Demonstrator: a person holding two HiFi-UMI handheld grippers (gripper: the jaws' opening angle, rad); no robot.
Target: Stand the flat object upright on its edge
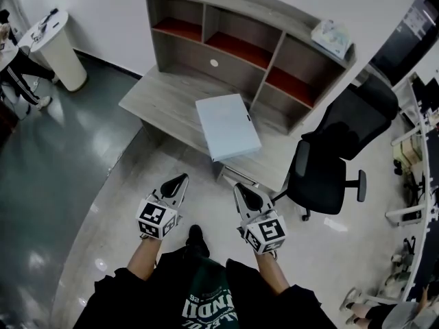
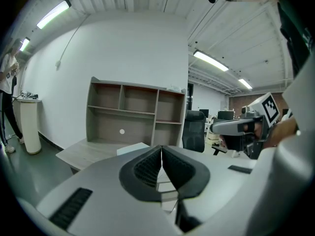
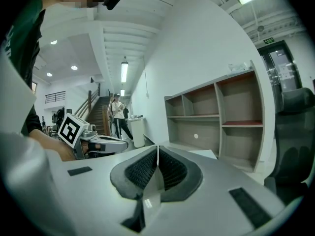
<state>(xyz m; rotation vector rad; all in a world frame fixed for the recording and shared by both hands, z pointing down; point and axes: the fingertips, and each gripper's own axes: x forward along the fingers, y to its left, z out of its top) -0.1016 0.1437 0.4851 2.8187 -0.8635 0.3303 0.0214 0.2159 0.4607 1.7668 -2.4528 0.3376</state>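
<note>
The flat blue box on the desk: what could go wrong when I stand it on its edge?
The flat blue box lies near the front edge of the desk; tipped up, it might slide off. The left tongs and right tongs are shut and empty; unopened, they could only push it.

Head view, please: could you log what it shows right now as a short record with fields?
object: pale blue flat box, lying flat, not yet upright
support: desk, box near its front edge
left gripper: jaws together, empty, short of the desk
right gripper: jaws together, empty, short of the desk
behind box: shelf unit at the back of the desk
beside desk: black office chair, at the picture's right
</note>
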